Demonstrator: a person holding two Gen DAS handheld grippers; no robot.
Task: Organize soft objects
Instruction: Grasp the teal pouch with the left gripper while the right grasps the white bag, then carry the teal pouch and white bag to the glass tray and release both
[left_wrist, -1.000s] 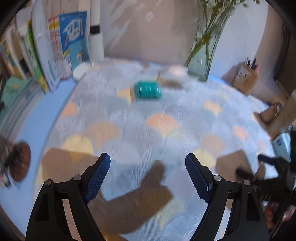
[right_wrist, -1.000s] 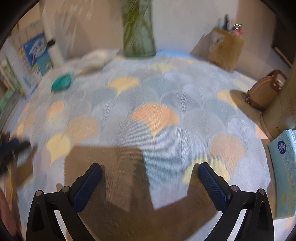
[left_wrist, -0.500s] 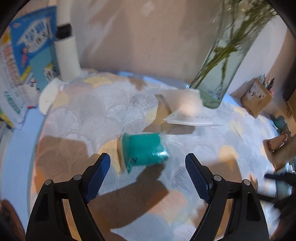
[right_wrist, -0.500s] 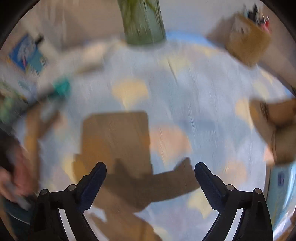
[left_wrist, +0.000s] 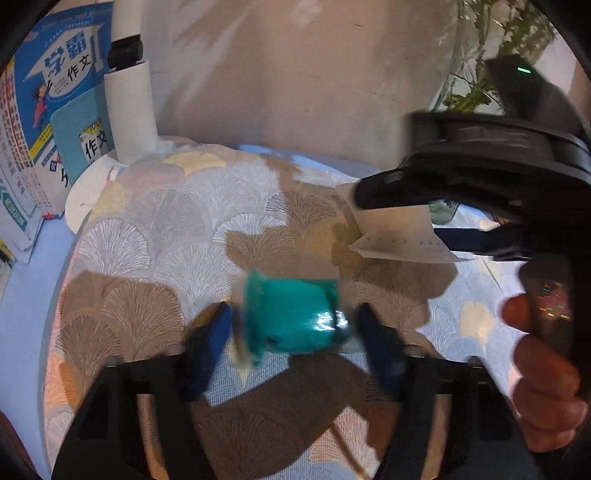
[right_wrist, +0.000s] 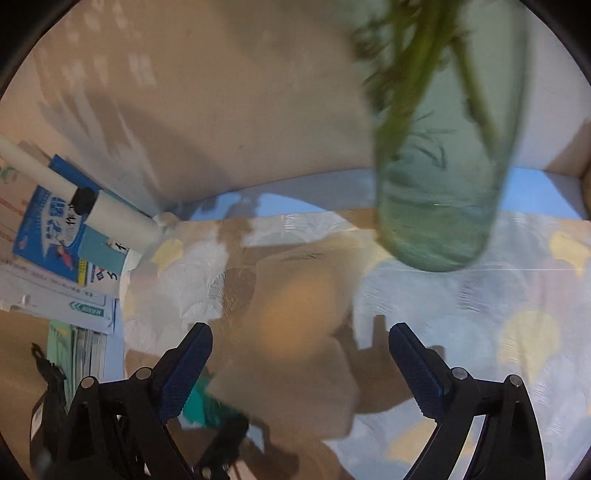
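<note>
the left gripper is closing its jaws around a teal soft packet lying on the patterned tablecloth, toward the table's back left corner; the pads are flanking it, and contact is too blurred to tell. the right gripper is hovering wide and narrowing slightly, empty, over a white paper near the glass vase.

Open patterned worktop lies left of the teal packet. Books and a white roll close the far-left edge; the glass vase and, seemingly, a pale folded cloth crowd the right.
</note>
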